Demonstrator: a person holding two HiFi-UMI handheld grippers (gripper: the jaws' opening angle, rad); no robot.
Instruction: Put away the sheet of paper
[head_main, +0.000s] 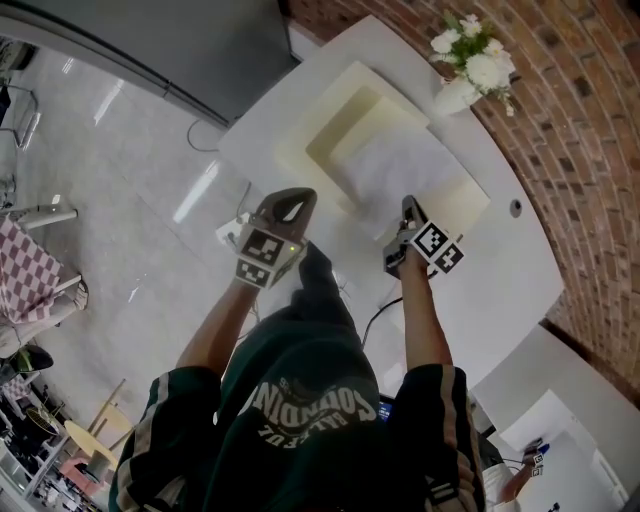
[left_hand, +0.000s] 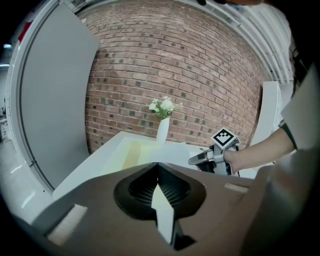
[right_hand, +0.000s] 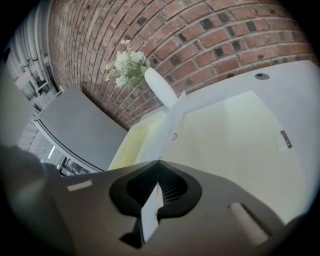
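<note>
A white sheet of paper (head_main: 392, 165) hangs over a cream stepped tray (head_main: 325, 125) on the white table. My right gripper (head_main: 408, 206) is at the sheet's near edge, shut on it. In the right gripper view the paper (right_hand: 172, 122) runs edge-on from the closed jaws (right_hand: 159, 161) up over the tray (right_hand: 240, 135). My left gripper (head_main: 290, 207) is held out past the table's left edge, shut with nothing in it. The left gripper view shows its closed jaws (left_hand: 157, 164), the tray (left_hand: 131, 150) beyond them, and the right gripper (left_hand: 201, 160) at the right.
A white vase of white flowers (head_main: 468, 62) stands behind the tray against the brick wall (head_main: 590, 150). There is a small round hole (head_main: 515, 207) in the table (head_main: 510, 270) to the right, and a dark cable (head_main: 378, 318) near me. A grey panel (left_hand: 55, 100) stands to the left.
</note>
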